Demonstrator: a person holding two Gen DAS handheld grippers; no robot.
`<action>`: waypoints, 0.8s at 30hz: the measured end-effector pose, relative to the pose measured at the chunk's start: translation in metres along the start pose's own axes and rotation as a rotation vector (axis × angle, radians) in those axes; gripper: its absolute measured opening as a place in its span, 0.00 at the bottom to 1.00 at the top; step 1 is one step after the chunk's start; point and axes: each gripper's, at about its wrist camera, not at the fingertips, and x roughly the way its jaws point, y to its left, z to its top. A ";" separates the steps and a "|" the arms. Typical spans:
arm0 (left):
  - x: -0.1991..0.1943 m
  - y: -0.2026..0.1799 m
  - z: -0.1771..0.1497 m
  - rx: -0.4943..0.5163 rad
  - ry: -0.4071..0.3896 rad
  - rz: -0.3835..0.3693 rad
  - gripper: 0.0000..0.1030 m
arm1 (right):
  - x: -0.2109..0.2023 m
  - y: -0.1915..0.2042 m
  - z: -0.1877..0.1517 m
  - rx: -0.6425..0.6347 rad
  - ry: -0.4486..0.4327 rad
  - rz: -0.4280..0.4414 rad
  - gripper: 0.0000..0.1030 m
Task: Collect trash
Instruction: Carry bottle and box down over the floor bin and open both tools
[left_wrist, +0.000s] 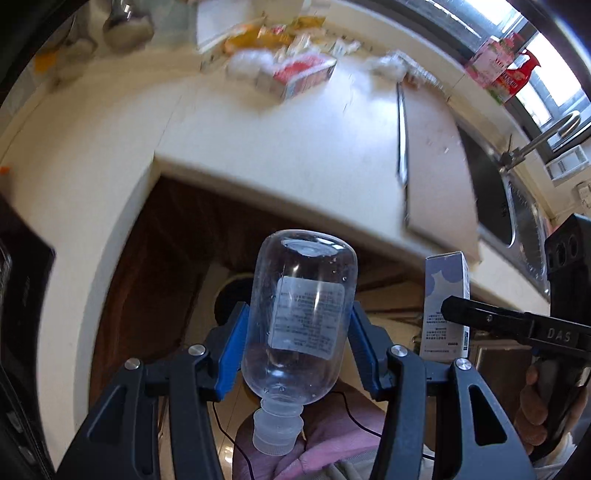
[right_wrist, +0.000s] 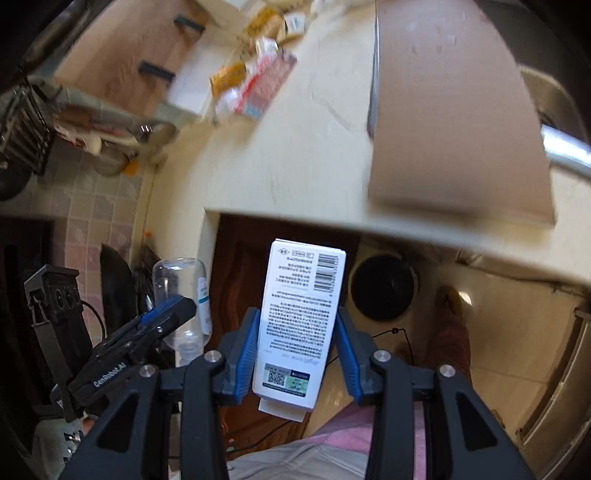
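Observation:
My left gripper (left_wrist: 299, 325) is shut on a clear plastic bottle (left_wrist: 301, 314), held cap toward the camera, off the counter's front edge. My right gripper (right_wrist: 295, 332) is shut on a white carton box (right_wrist: 301, 325) with printed text and a barcode. The box also shows at the right of the left wrist view (left_wrist: 447, 295), and the bottle at the left of the right wrist view (right_wrist: 184, 295). A round dark trash bin (right_wrist: 384, 286) stands on the floor below, just right of the box. More wrappers and cartons (left_wrist: 295, 70) lie at the far side of the cream counter (left_wrist: 277, 140).
A cardboard sheet (right_wrist: 454, 110) lies on the counter beside the steel sink (left_wrist: 495, 192) with its faucet (left_wrist: 535, 140). A brown cabinet door (left_wrist: 155, 266) is under the counter. Cartons (left_wrist: 498, 70) stand on the window sill. Utensils hang at the left wall (right_wrist: 96, 133).

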 end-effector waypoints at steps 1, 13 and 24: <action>0.015 0.008 -0.012 -0.010 0.016 -0.005 0.50 | 0.017 -0.005 -0.007 0.004 0.024 -0.018 0.39; 0.236 0.105 -0.086 -0.183 0.276 -0.012 0.50 | 0.222 -0.087 -0.047 0.049 0.257 -0.164 0.39; 0.400 0.151 -0.082 -0.220 0.356 0.076 0.55 | 0.383 -0.154 -0.007 0.071 0.326 -0.292 0.42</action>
